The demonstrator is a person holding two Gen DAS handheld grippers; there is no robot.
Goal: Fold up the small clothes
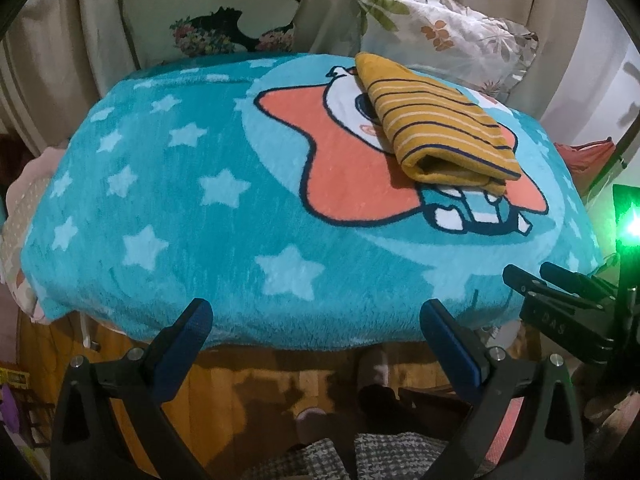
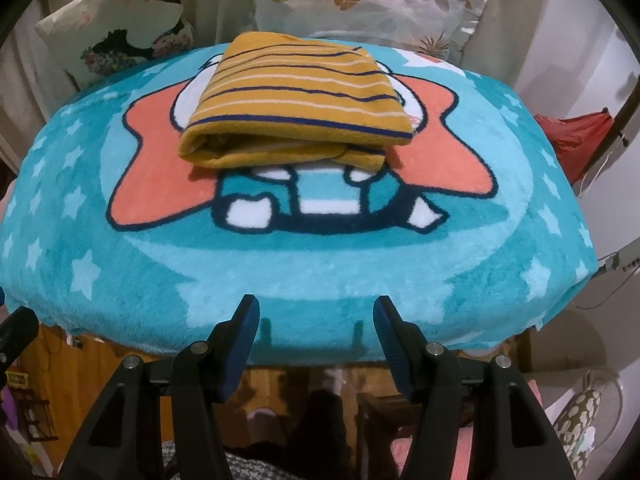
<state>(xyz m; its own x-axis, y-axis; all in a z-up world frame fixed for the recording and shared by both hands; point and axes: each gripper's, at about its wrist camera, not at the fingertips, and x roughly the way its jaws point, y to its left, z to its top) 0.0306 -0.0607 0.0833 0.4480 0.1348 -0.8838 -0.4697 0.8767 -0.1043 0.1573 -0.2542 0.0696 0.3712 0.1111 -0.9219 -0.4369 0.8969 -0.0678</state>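
Note:
A mustard-yellow garment with navy and white stripes [image 1: 436,120] lies folded into a compact bundle on the blue star-print blanket [image 1: 180,200]. It also shows in the right wrist view [image 2: 296,100], centred on the blanket [image 2: 320,272]. My left gripper [image 1: 316,316] is open and empty at the blanket's near edge, well short of the garment. My right gripper [image 2: 316,312] is open and empty at the near edge too. It shows in the left wrist view [image 1: 560,284] at the right.
Two patterned pillows [image 1: 212,12] [image 2: 368,0] lean behind the blanket. A red cloth [image 2: 576,140] hangs at the right. Wooden floor [image 1: 260,384] and the person's feet lie below the near edge. A green light [image 1: 632,224] glows at the far right.

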